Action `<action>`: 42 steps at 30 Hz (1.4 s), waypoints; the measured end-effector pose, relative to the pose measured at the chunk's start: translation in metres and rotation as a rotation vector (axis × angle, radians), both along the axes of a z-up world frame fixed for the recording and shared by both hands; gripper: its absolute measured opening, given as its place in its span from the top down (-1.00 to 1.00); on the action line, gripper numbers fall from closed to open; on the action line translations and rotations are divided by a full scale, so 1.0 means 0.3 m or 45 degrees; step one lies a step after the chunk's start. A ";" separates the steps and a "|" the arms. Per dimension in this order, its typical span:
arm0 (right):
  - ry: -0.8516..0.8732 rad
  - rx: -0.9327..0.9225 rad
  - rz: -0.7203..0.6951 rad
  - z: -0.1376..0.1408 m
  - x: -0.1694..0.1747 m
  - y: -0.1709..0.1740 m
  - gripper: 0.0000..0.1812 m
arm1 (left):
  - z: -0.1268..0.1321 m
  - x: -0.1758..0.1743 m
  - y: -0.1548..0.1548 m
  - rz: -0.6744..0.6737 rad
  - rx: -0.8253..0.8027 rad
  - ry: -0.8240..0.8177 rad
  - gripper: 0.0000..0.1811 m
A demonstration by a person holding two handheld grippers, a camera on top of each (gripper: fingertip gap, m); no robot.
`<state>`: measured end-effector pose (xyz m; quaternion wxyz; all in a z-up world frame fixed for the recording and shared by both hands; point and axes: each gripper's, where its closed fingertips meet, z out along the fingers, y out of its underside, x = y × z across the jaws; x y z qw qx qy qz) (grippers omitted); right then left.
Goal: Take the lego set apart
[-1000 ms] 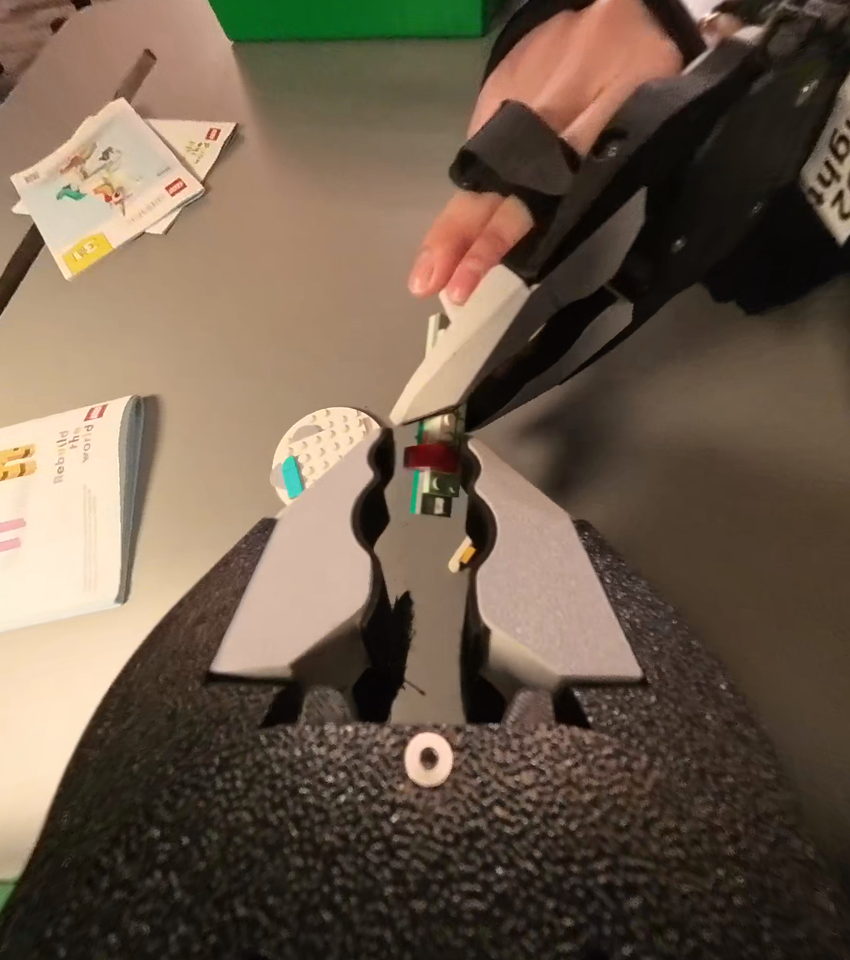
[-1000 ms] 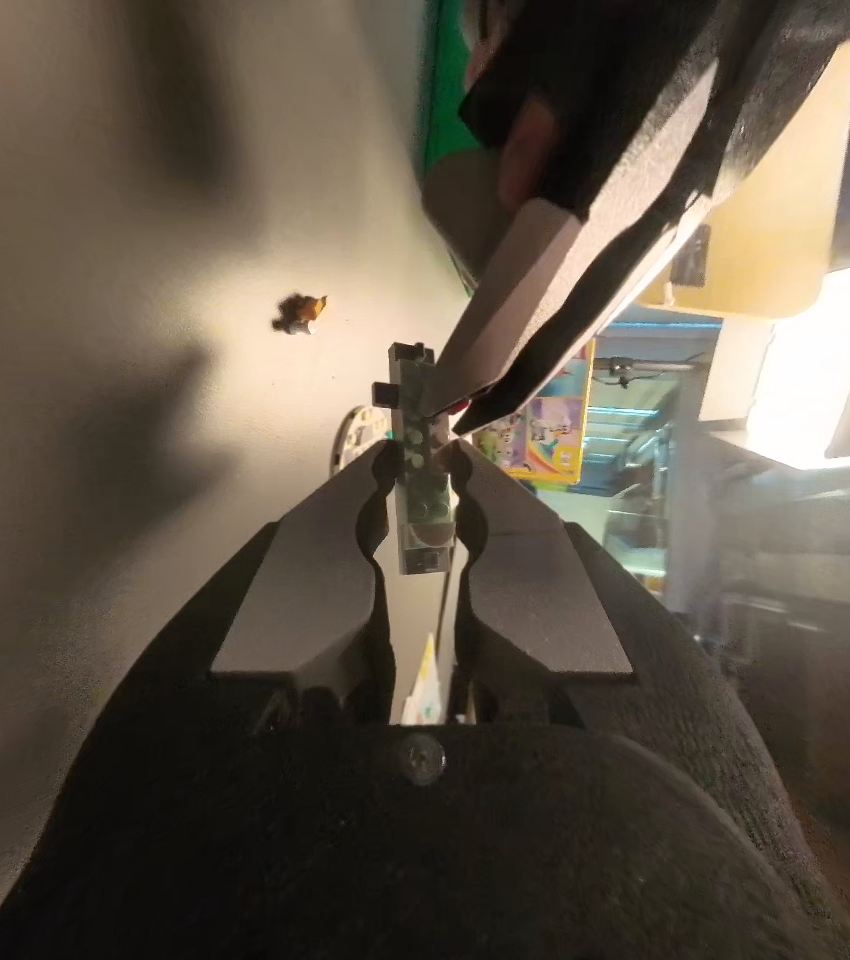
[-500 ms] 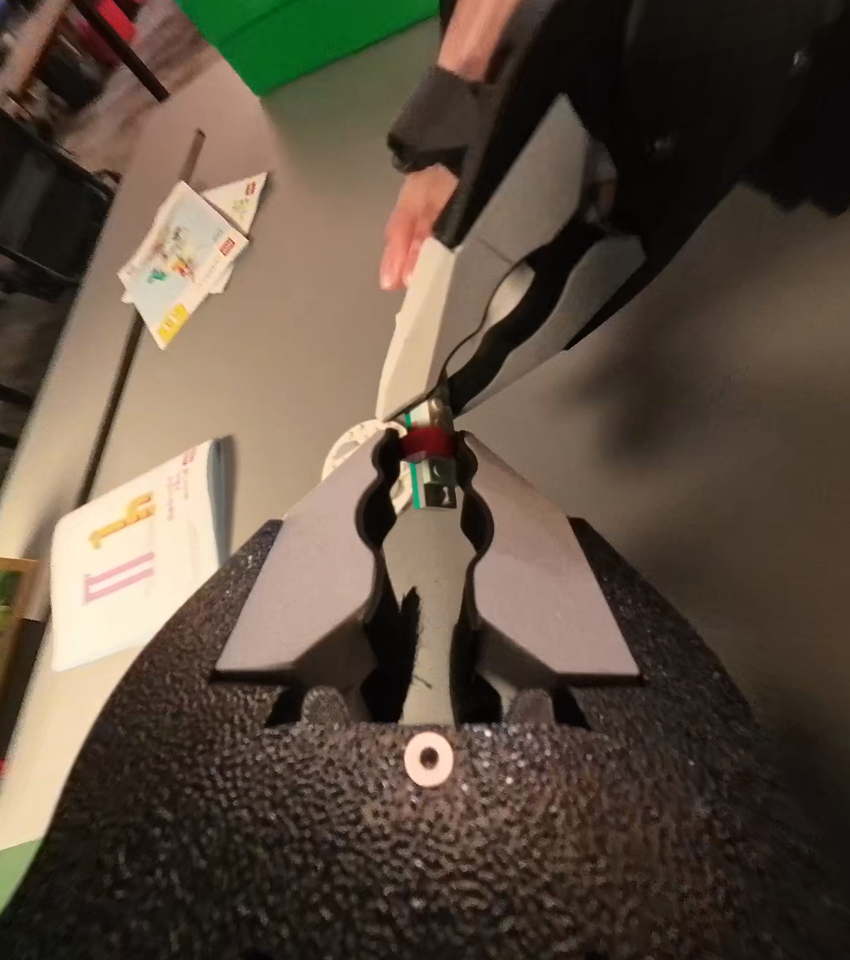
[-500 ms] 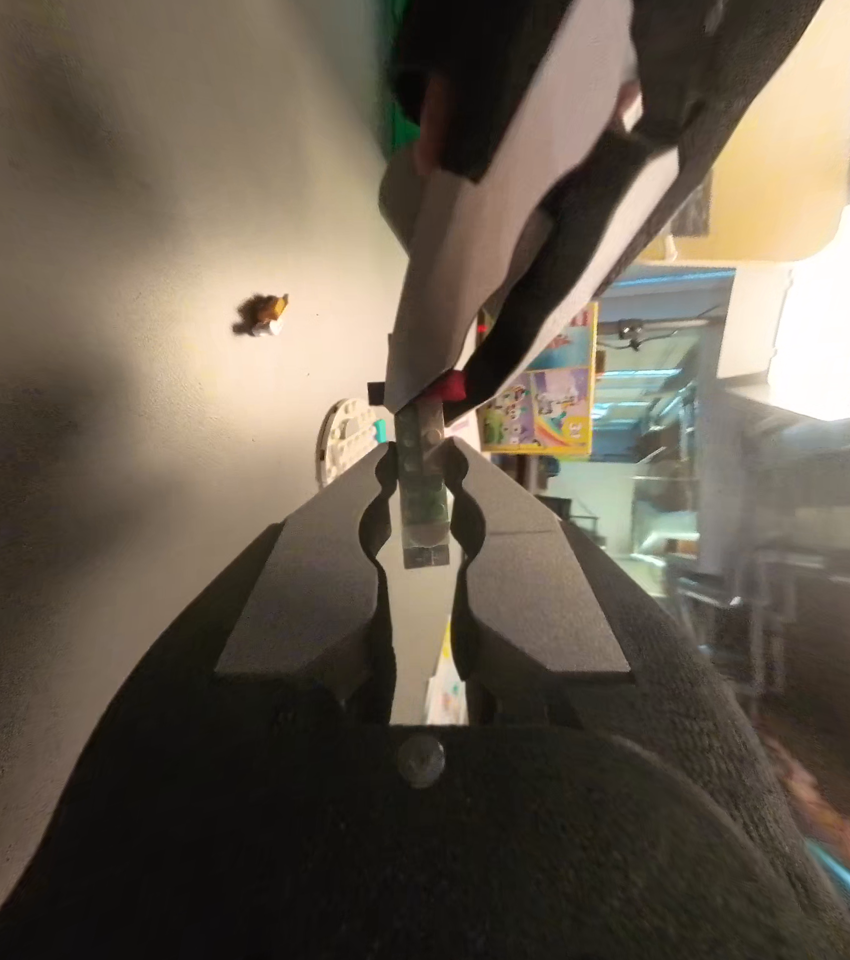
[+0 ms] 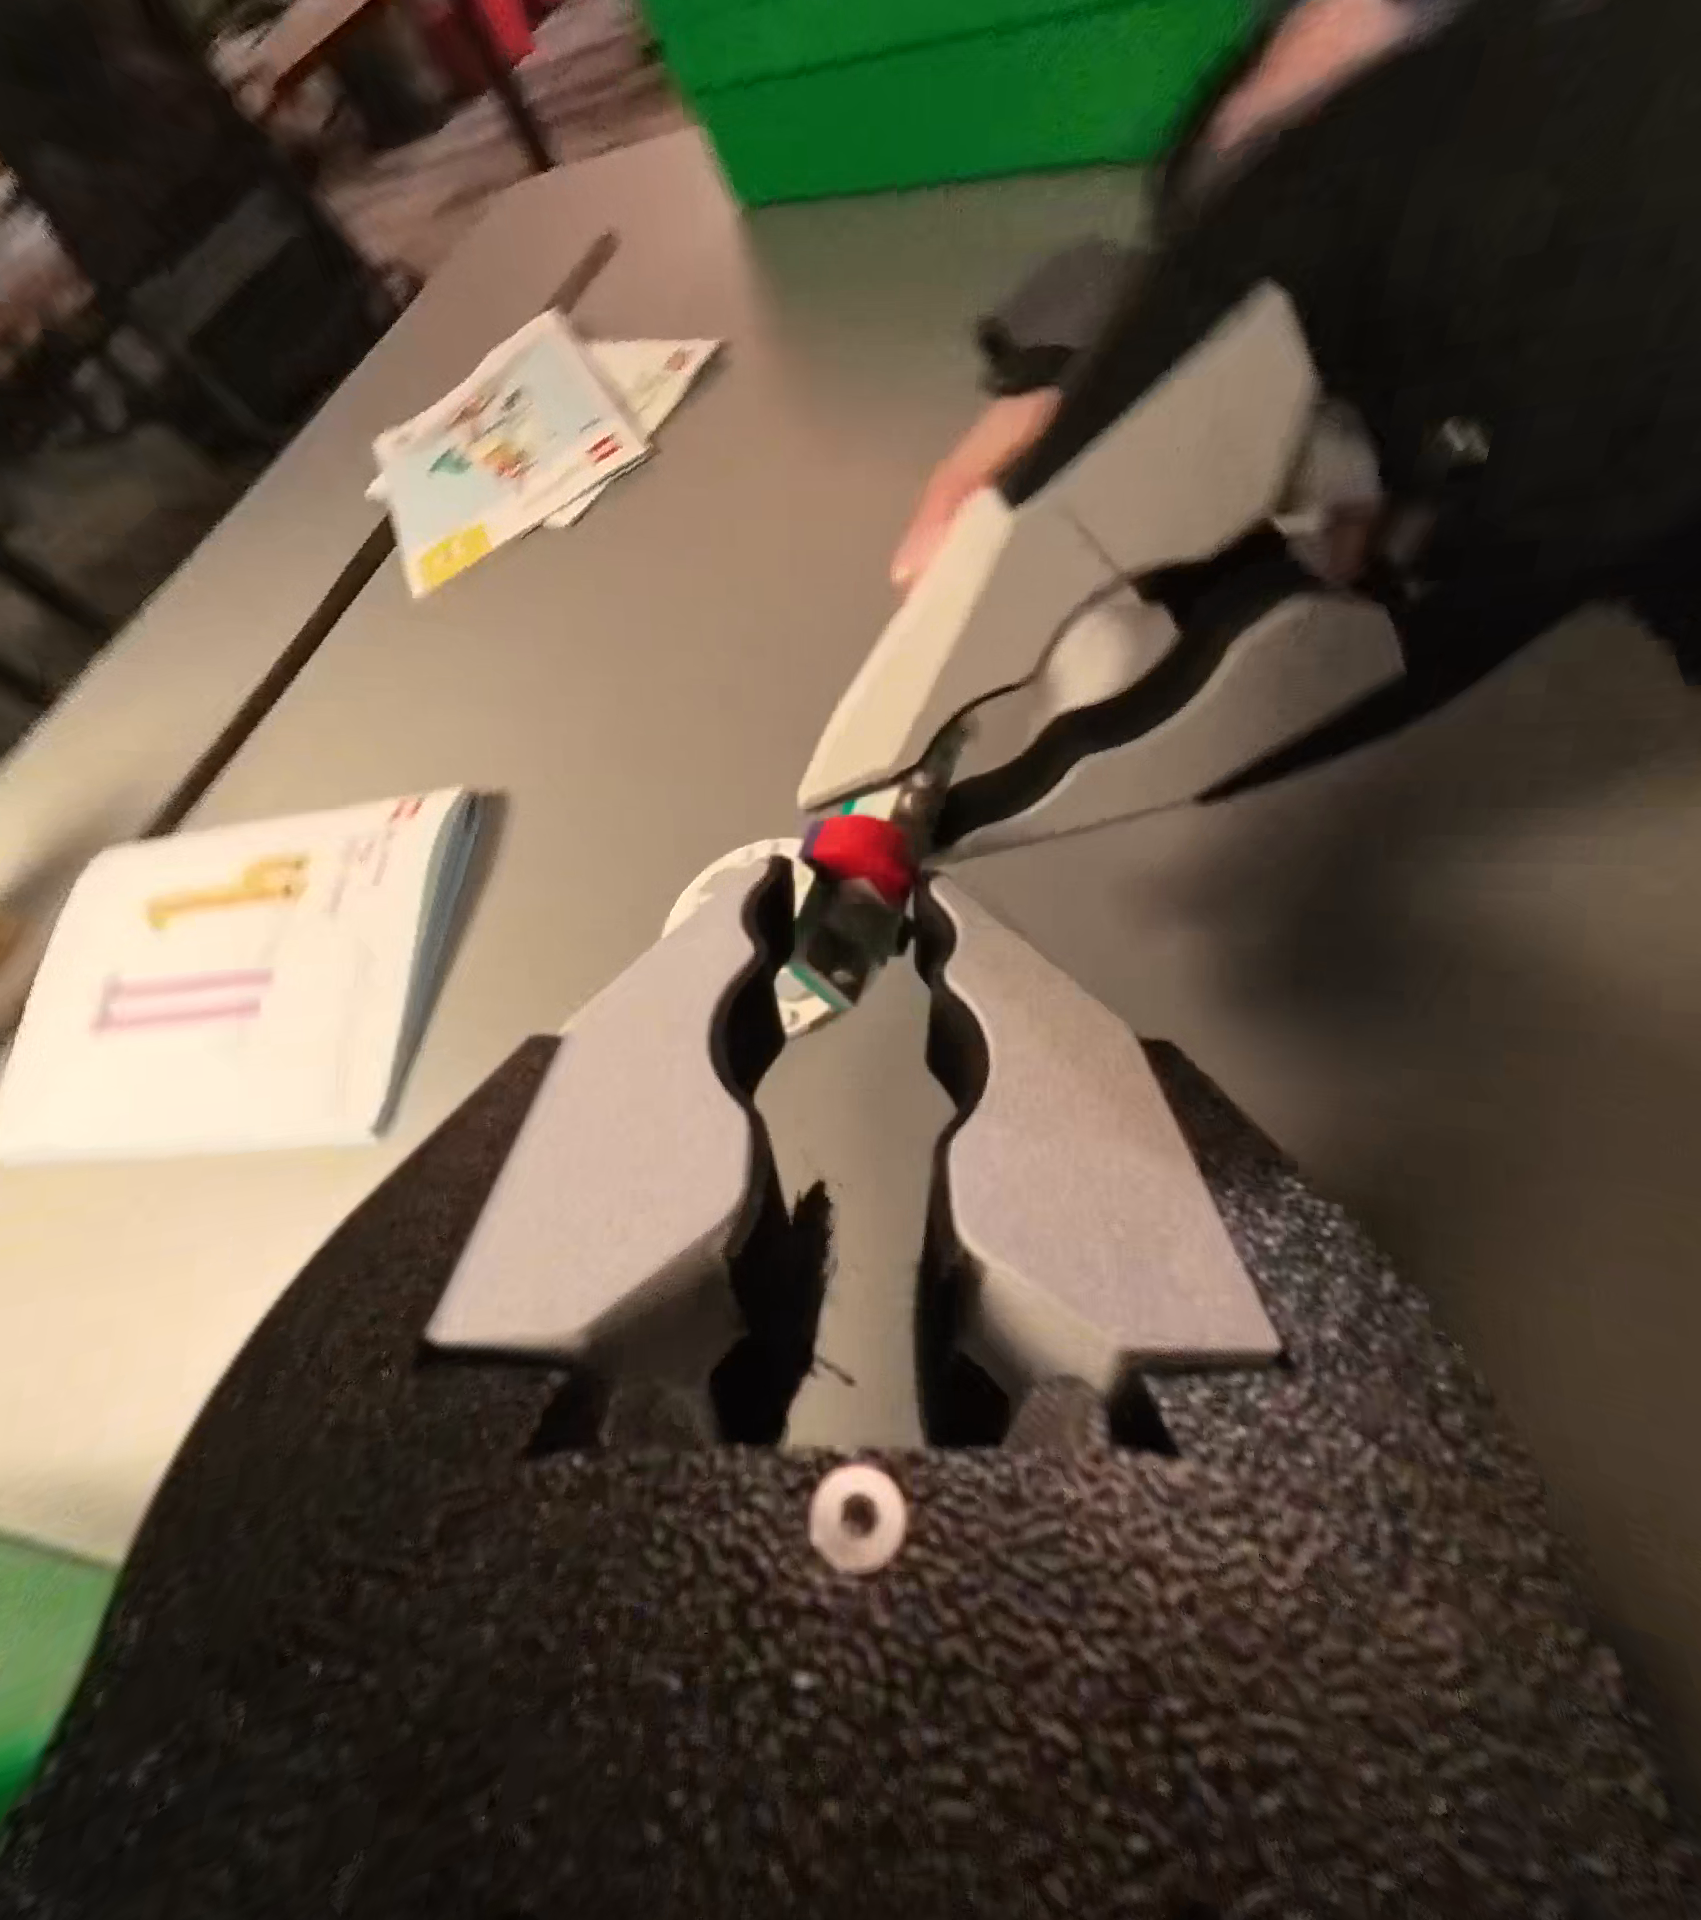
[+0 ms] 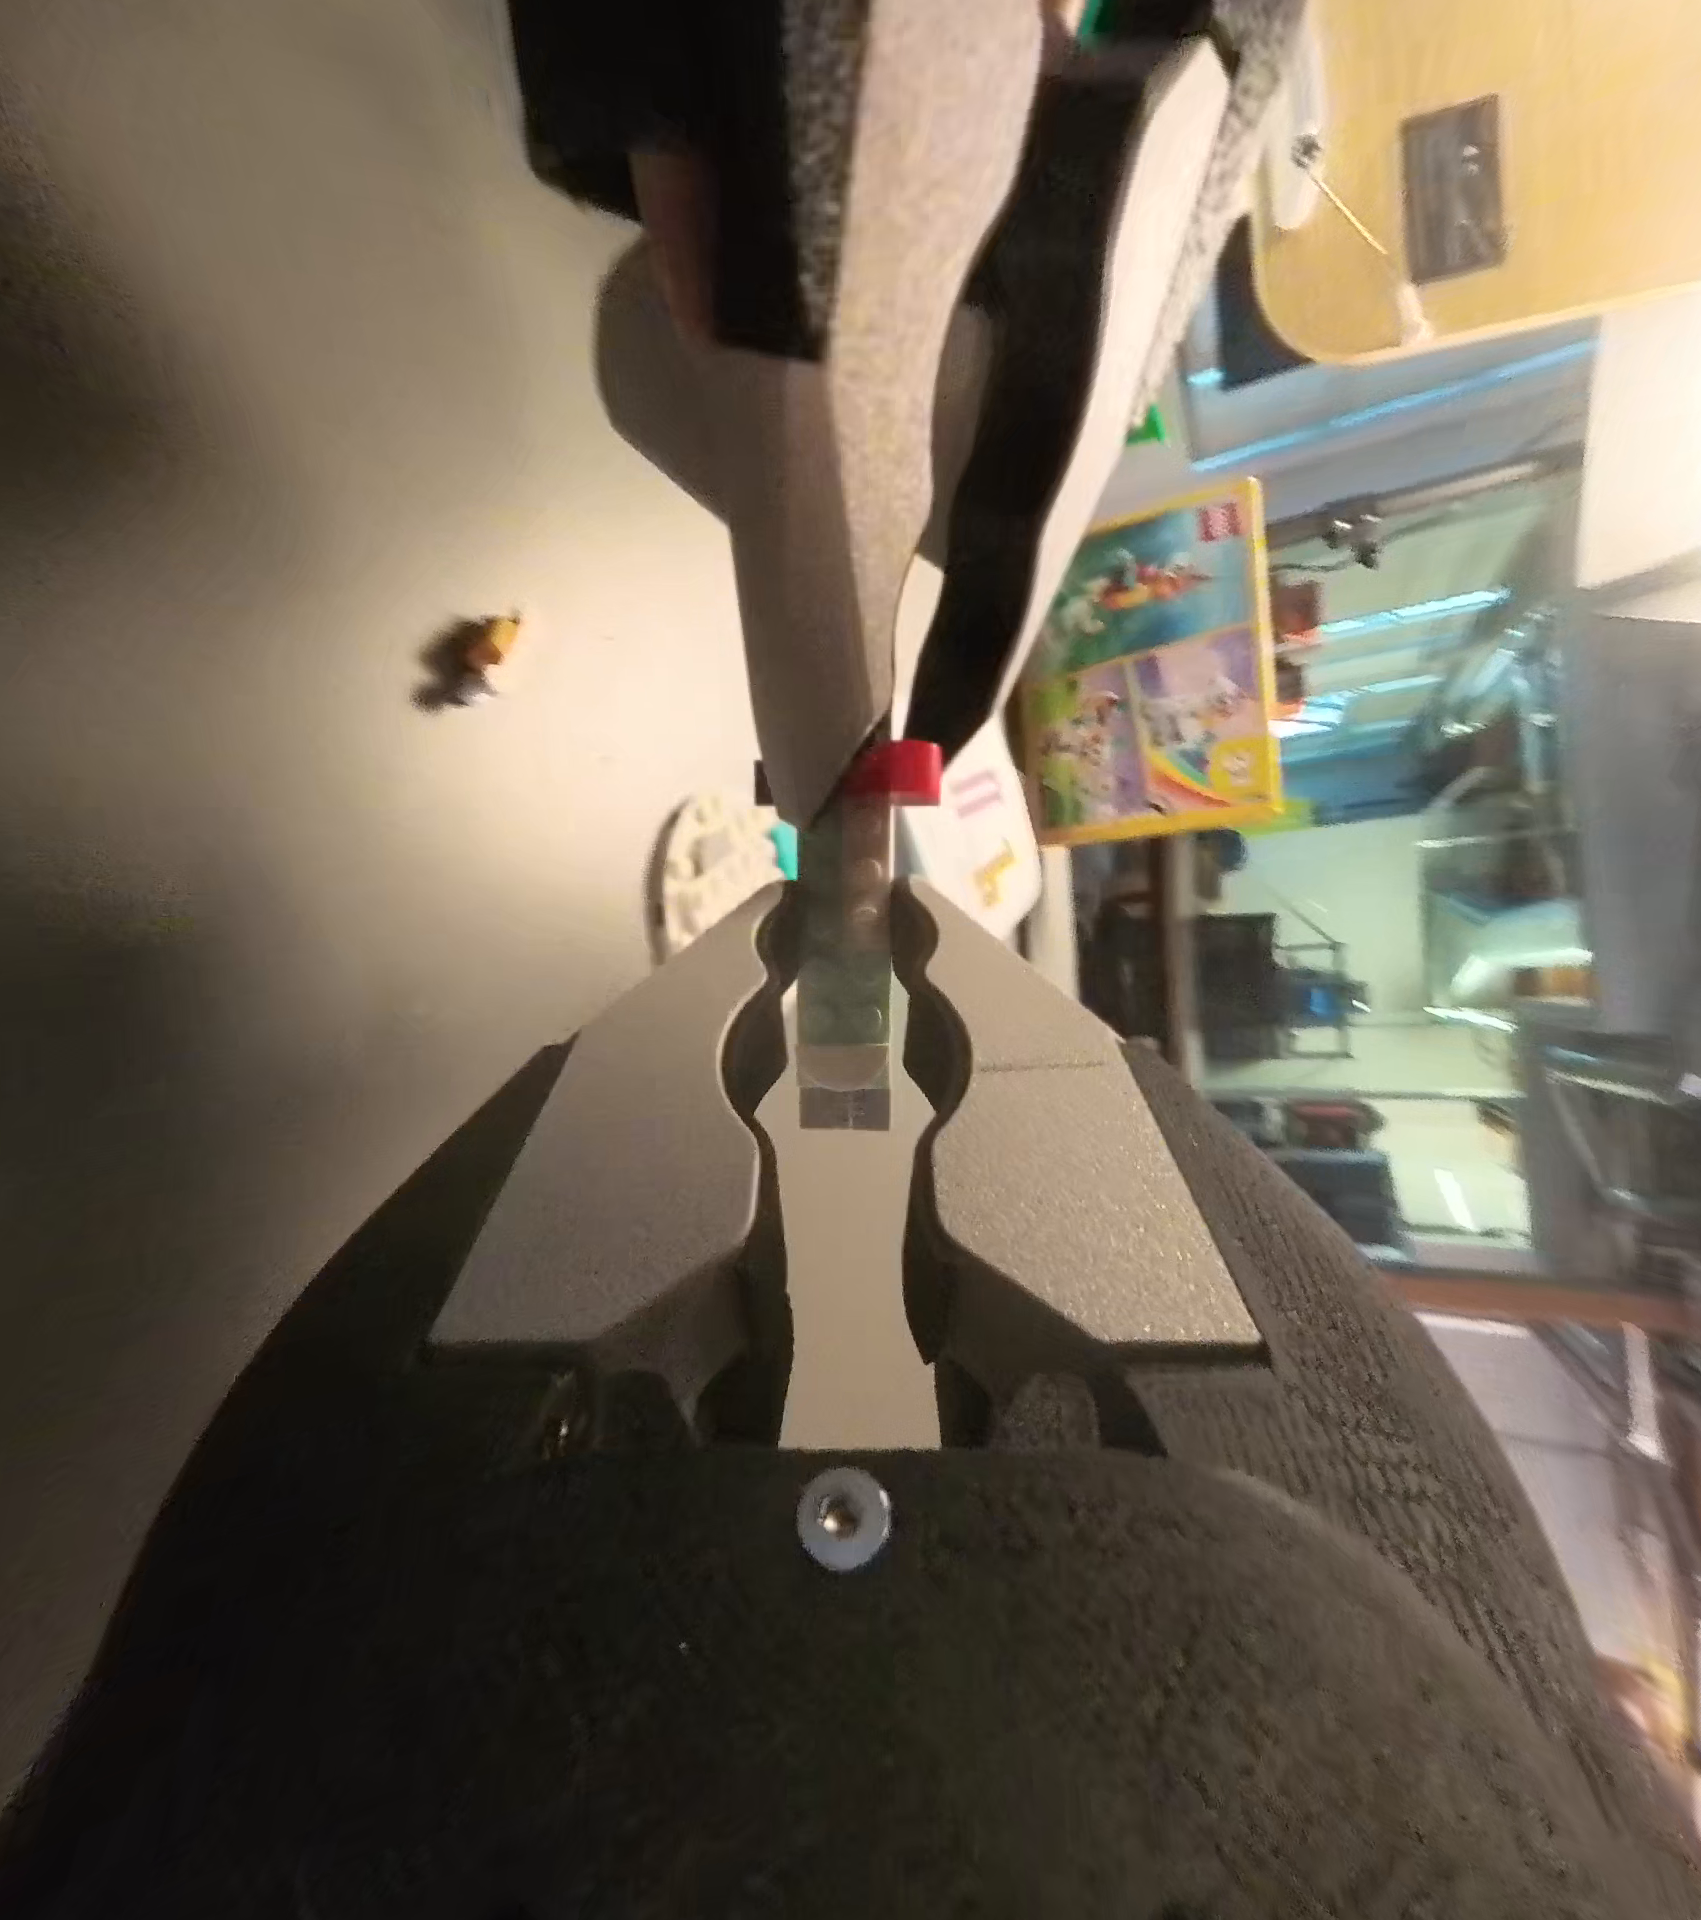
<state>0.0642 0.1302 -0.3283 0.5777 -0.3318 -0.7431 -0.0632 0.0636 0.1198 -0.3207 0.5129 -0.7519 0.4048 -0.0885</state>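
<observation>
Grey table [image 5: 617, 665] holds booklets [image 5: 233, 987]; left gripper [image 5: 851, 883] pinches the red piece [image 5: 858, 850] of the lego stack. Right view: right gripper [image 6: 841, 904] clamps the stack [image 6: 844, 987]; loose pieces [image 6: 470, 660] lie apart; separation looks unfinished.

Small lego assembly [image 6: 844, 971]: green studded plate, grey end piece, red round piece [image 5: 858, 853] at tip; held above table.

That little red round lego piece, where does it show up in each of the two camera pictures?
Left wrist view: the red piece sits just above centre, at the left gripper's fingertips.
Right wrist view: it is above centre, beyond the right gripper's tips.
Shared landmark: the white round plate lying on the table behind it.
</observation>
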 end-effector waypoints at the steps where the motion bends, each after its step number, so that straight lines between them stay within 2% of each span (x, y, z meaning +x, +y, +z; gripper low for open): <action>1: 0.000 0.058 -0.035 0.006 0.002 0.016 0.83 | 0.005 -0.010 0.012 0.091 -0.039 -0.072 0.73; 4: 0.008 0.248 -0.131 0.038 0.004 0.055 0.83 | 0.034 -0.034 0.039 0.255 -0.047 -0.274 0.68; 11: -0.022 0.461 -0.258 0.063 0.011 0.101 0.83 | 0.098 -0.023 0.045 0.293 -0.077 -0.547 0.76; 16: -0.049 0.539 -0.304 0.063 0.011 0.117 0.83 | 0.074 -0.003 0.067 0.306 -0.168 -0.587 0.69; 21: -0.059 0.656 -0.326 0.075 -0.001 0.124 0.83 | 0.060 -0.019 0.113 0.370 -0.152 -0.503 0.71; 24: -0.073 0.618 -0.377 0.060 0.003 0.150 0.83 | 0.047 -0.024 0.137 0.393 -0.155 -0.450 0.73; 27: -0.105 0.614 -0.436 0.042 0.013 0.176 0.83 | 0.034 -0.010 0.161 0.391 -0.147 -0.380 0.83; 31: -0.111 0.546 -0.500 0.025 0.037 0.214 0.82 | 0.024 0.012 0.197 0.363 -0.107 -0.322 0.83; 39: -0.011 0.318 -0.635 0.014 0.093 0.277 0.77 | 0.037 0.070 0.268 0.198 0.240 -0.074 0.85; 42: 0.061 0.195 -0.667 0.005 0.111 0.294 0.62 | 0.053 0.095 0.272 0.130 0.386 0.032 0.85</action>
